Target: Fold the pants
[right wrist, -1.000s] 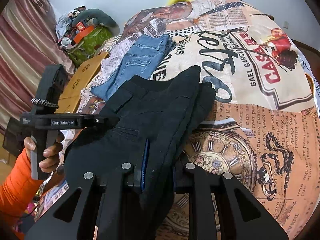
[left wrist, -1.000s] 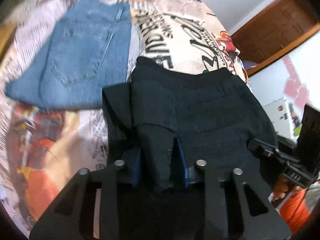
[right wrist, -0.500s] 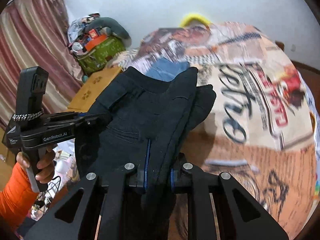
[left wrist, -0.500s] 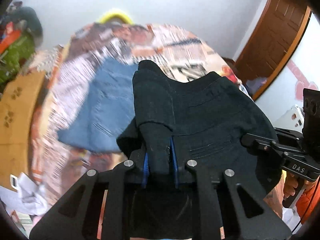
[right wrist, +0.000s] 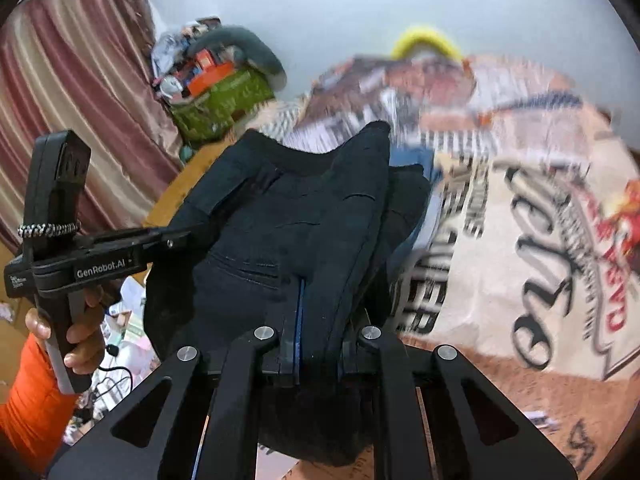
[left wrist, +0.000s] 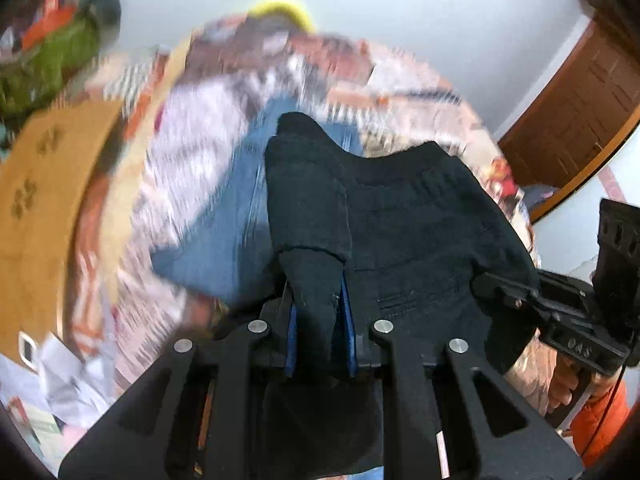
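Observation:
Folded black pants hang in the air between both grippers, above a bed with a printed cover. My left gripper is shut on one edge of the pants. My right gripper is shut on the other edge of the black pants. Each gripper shows in the other's view: the right one at the pants' right edge, the left one at their left edge. Folded blue jeans lie on the bed beyond and partly under the black pants.
A brown cardboard box stands left of the bed. A green bag with clutter sits by the pink curtain. A wooden door is at the right. A yellow object lies at the bed's far end.
Both grippers have lifted the black pants off the bed and carried them up and toward the blue jeans. The views tilted up to show the wall. Both stay shut.

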Tool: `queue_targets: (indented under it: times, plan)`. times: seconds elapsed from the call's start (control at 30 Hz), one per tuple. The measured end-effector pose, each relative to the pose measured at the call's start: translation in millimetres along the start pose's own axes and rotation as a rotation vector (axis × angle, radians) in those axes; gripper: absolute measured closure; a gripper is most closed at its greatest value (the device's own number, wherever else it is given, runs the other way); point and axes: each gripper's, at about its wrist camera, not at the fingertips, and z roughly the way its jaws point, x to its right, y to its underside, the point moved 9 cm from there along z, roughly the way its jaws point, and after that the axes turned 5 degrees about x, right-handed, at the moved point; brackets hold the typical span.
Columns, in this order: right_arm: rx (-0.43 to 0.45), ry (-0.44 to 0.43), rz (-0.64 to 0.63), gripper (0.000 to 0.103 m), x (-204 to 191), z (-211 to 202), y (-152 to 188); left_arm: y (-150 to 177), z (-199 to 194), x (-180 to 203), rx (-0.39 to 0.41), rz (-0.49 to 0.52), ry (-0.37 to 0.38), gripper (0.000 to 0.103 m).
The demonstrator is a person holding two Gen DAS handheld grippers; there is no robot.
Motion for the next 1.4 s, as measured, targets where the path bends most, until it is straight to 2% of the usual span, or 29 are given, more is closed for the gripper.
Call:
queue_targets:
  times: [0.13,0.2,0.33,0.37,0.4,0.47,0.53,0.6,0.73,0.83,0.9,0.97,1.03,1.1,1.13,1.17,1.23,1.3,1.4]
  plan:
    - [-0.148,-0.01,0.045,0.093,14,27,37,46,24,-9,-0.093,0.007,-0.015,0.084]
    - [-0.218,-0.011,0.021,0.091,15,37,56,66,32,-12,-0.124,0.017,-0.033,0.079]
    - [-0.255,0.052,-0.046,0.075,18,38,71,76,24,-20,-0.108,0.027,-0.074,0.065]
    - [-0.259,0.067,-0.053,0.068,20,36,72,77,19,-22,-0.104,0.026,-0.068,0.057]
    - [-0.262,0.074,-0.052,0.064,22,33,72,76,13,-25,-0.094,0.021,-0.062,0.043]
    - [-0.246,0.084,-0.048,0.053,29,25,67,72,-1,-33,-0.045,0.007,-0.07,0.024]
    - [-0.226,0.101,-0.047,0.046,33,21,59,67,-11,-46,-0.011,-0.009,-0.089,0.016]
    - [-0.207,0.119,-0.024,0.04,42,19,54,71,-8,-55,-0.034,-0.049,-0.071,0.014]
    - [-0.247,0.089,0.056,0.038,48,33,58,91,19,-63,-0.144,-0.141,-0.011,0.014]
    - [-0.311,0.063,0.061,0.038,45,48,71,104,44,-65,-0.199,-0.178,0.011,0.014]
    - [-0.328,0.046,0.055,0.036,41,56,77,108,59,-61,-0.235,-0.212,0.06,0.014]
    - [-0.337,0.032,0.061,0.035,39,57,80,108,71,-57,-0.248,-0.221,0.092,0.014]
    - [-0.346,0.02,0.07,0.037,39,61,80,103,79,-54,-0.242,-0.206,0.094,0.014]
    - [-0.363,0.004,0.076,0.041,39,67,81,98,84,-48,-0.239,-0.21,0.115,0.028]
    - [-0.368,-0.007,0.076,0.049,37,68,82,96,87,-44,-0.242,-0.209,0.12,0.033]
    - [-0.373,-0.02,0.079,0.059,36,69,83,94,87,-41,-0.239,-0.205,0.116,0.041]
    - [-0.378,-0.051,0.112,0.071,34,71,85,91,83,-34,-0.222,-0.166,0.083,0.051]
    - [-0.367,-0.066,0.14,0.076,31,70,85,87,72,-27,-0.191,-0.107,0.042,0.067]
    - [-0.329,-0.061,0.12,0.081,22,65,81,76,54,-17,-0.149,-0.053,0.008,0.076]
